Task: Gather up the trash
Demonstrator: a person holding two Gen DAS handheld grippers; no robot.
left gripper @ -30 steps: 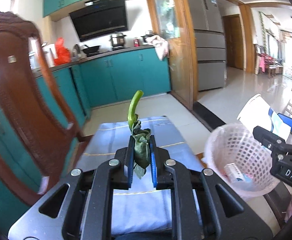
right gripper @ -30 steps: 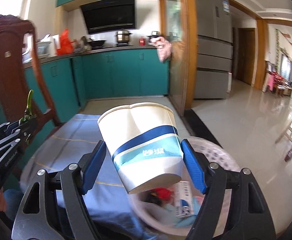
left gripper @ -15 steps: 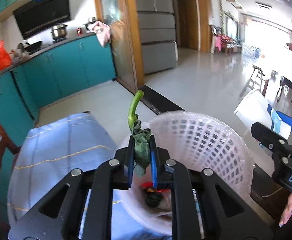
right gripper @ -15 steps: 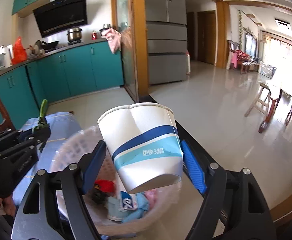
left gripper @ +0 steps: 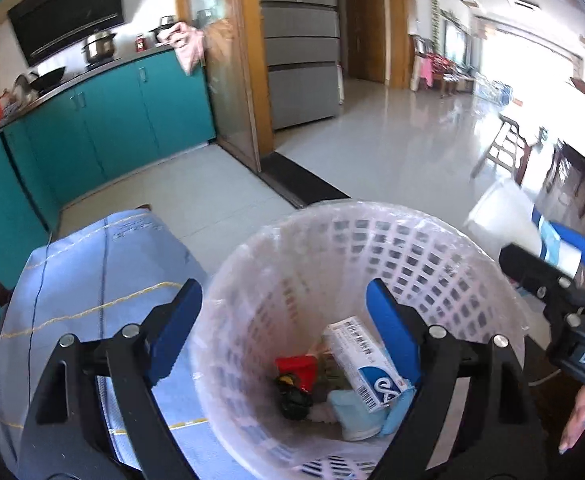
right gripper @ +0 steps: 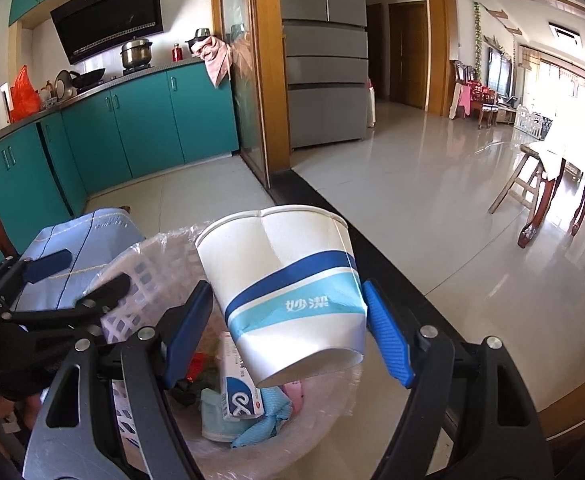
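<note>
A pale pink mesh trash basket [left gripper: 372,248] lined with clear plastic stands at the table's edge; it also shows in the right wrist view [right gripper: 152,264]. Inside lie a white and blue box [left gripper: 366,364], a red scrap [left gripper: 296,368], a dark green scrap [left gripper: 292,398] and blue cloth. My left gripper [left gripper: 284,316] is open and empty right above the basket. My right gripper [right gripper: 288,320] is shut on a white paper cup with blue bands [right gripper: 288,284], tilted above the basket's right rim. The cup shows at the right in the left wrist view [left gripper: 520,228].
A light blue cloth [left gripper: 92,280] covers the table left of the basket. Teal kitchen cabinets [left gripper: 112,120] stand behind, a steel fridge [left gripper: 300,40] beyond. Shiny tiled floor [right gripper: 432,200] lies to the right, with wooden stools [right gripper: 540,196].
My left gripper swung right over the basket and opened; the green vegetable scrap it held is gone from its fingers. My right gripper moved with the cup over the basket.
</note>
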